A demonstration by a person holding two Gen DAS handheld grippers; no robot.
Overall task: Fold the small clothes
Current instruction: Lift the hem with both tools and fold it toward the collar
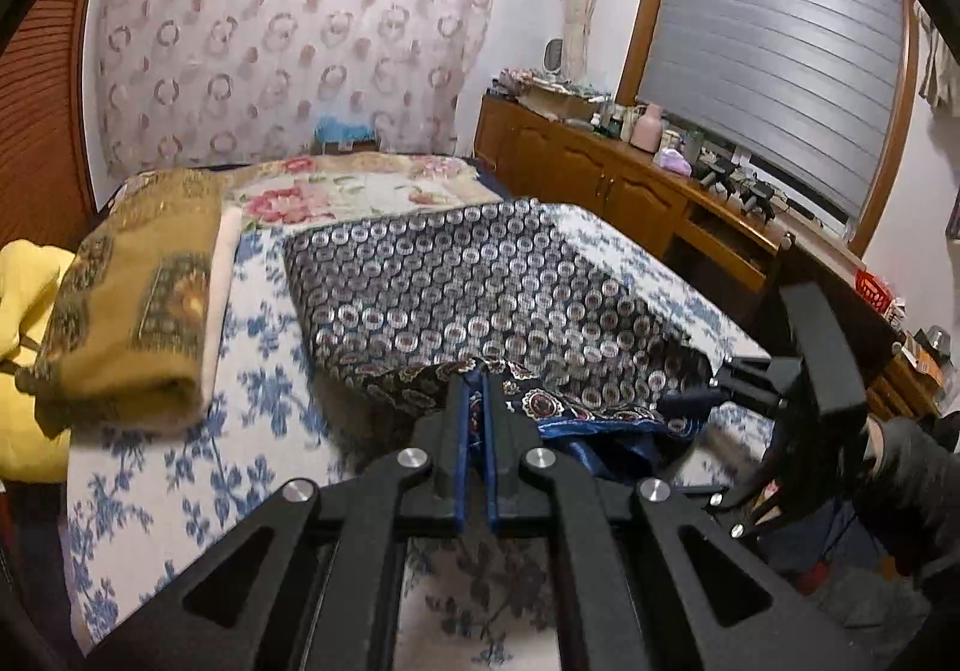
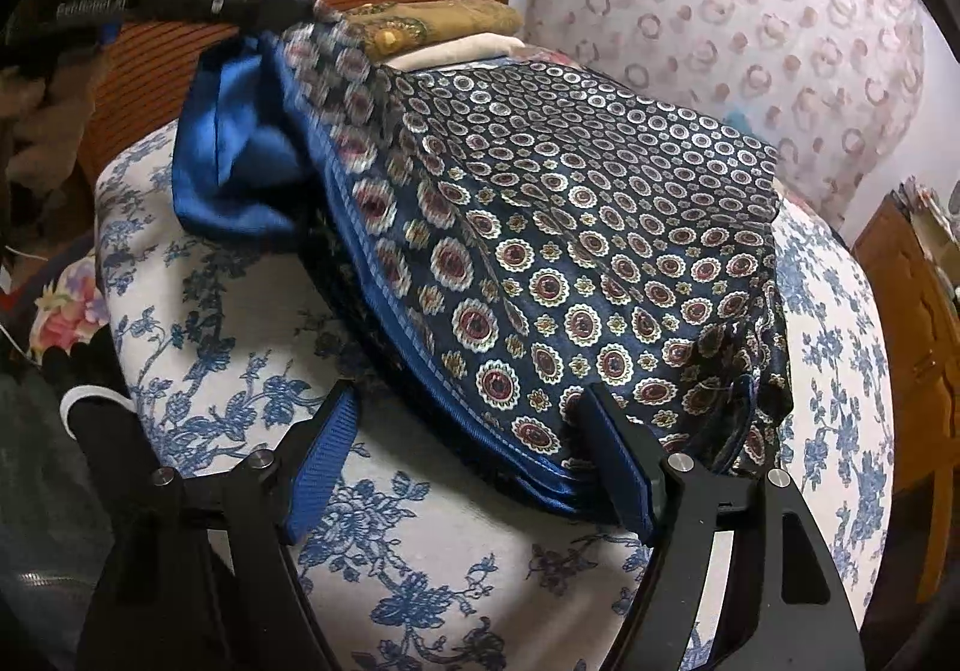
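Ochre folded cloth (image 1: 129,305) beside navy scarf (image 1: 480,287)

We see the scarf (image 1: 480,287) on the bedspread (image 1: 258,323) straight ahead of our left tongs (image 1: 478,371), folded cloths (image 1: 132,311) lying to their left.

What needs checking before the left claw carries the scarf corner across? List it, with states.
1. Left claw shut on the patterned scarf corner: ok.
2. Corner lifted off the floral bedsheet: ok.
3. Right claw gripping the near edge: not ok, its pads straddle the edge without pressing.
4. Scarf lying smooth: not ok, blue lining bunched under the lifted corner.
5. Folded mustard cloth clear of the scarf: ok.
6. Far edge alignment: cannot tell.
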